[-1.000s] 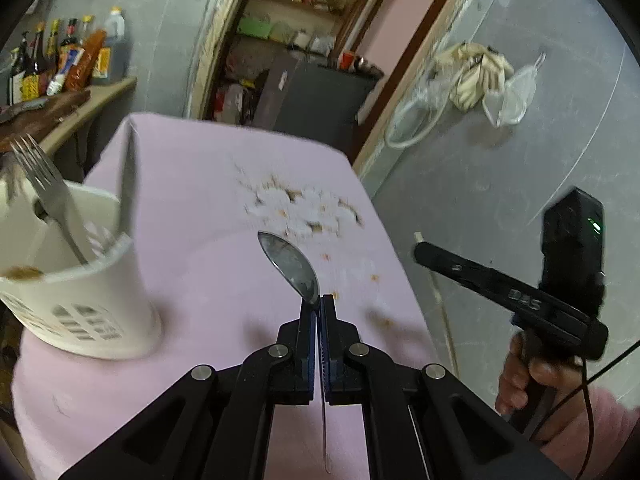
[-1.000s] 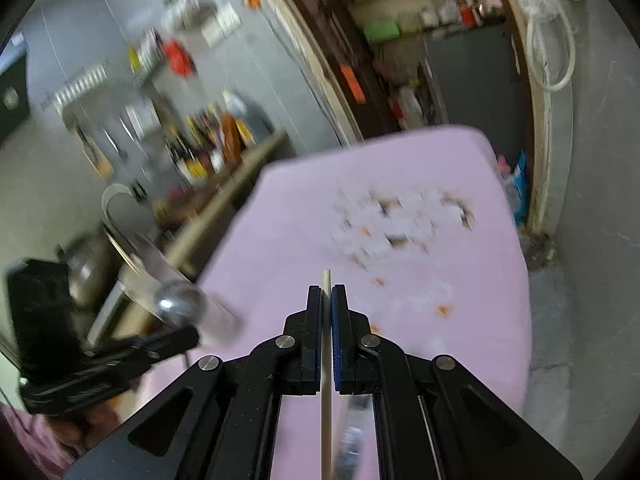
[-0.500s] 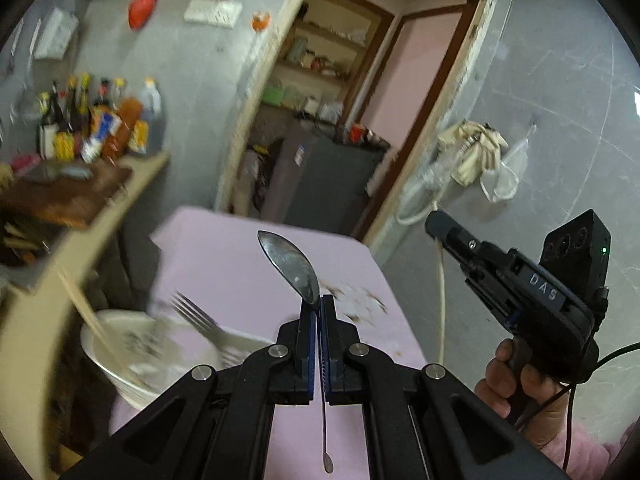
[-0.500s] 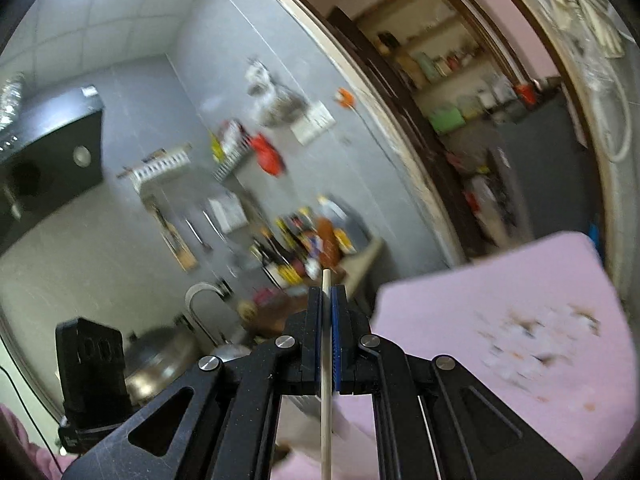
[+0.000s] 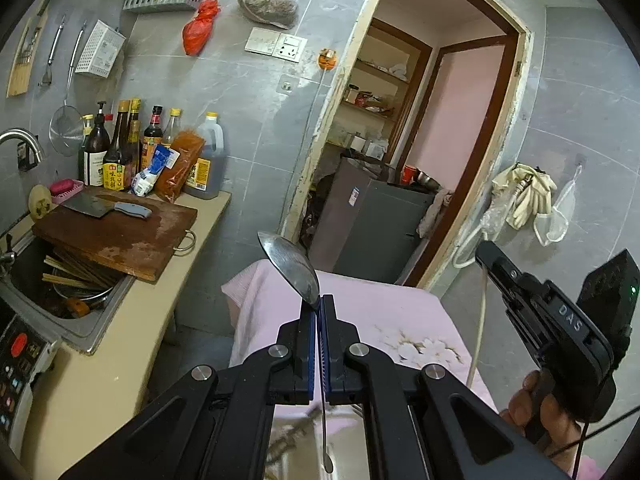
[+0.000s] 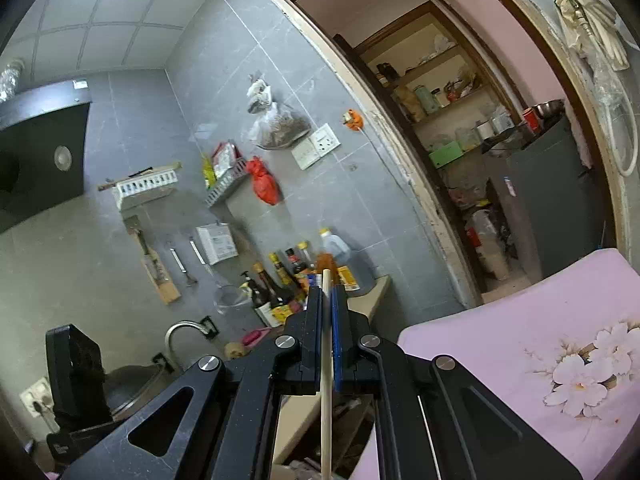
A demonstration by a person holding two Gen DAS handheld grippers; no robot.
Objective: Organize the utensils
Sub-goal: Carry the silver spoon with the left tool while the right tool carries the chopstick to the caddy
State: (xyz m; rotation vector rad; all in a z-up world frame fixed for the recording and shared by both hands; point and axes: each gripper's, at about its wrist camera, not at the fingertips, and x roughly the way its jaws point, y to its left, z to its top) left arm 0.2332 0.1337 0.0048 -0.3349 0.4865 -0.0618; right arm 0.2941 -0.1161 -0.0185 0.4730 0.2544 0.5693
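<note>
Utensils sit clamped in both claws. A metal spoon [image 5: 294, 266] is pinched at its neck between the pads of the left gripper [image 5: 319, 304], jaws clenched tight on it; the bowl sticks up and tilts left above the fingertips, and the thin handle runs down between the gripper's arms toward the camera. A pale wooden chopstick [image 6: 326, 360] is squeezed between the pads of the right gripper [image 6: 327, 294], jaws likewise closed on it, its tip poking just above the fingertips and its shaft running down toward the lens. In the left view, a hand [image 5: 538, 404] holds the right gripper off to the right, above the pink floral tablecloth [image 5: 384, 312]. To the left a counter holds a wooden cutting board [image 5: 116, 236] with a cleaver [image 5: 100, 208] on it, partly over a sink [image 5: 80, 320] with chopsticks and dishes inside.
</note>
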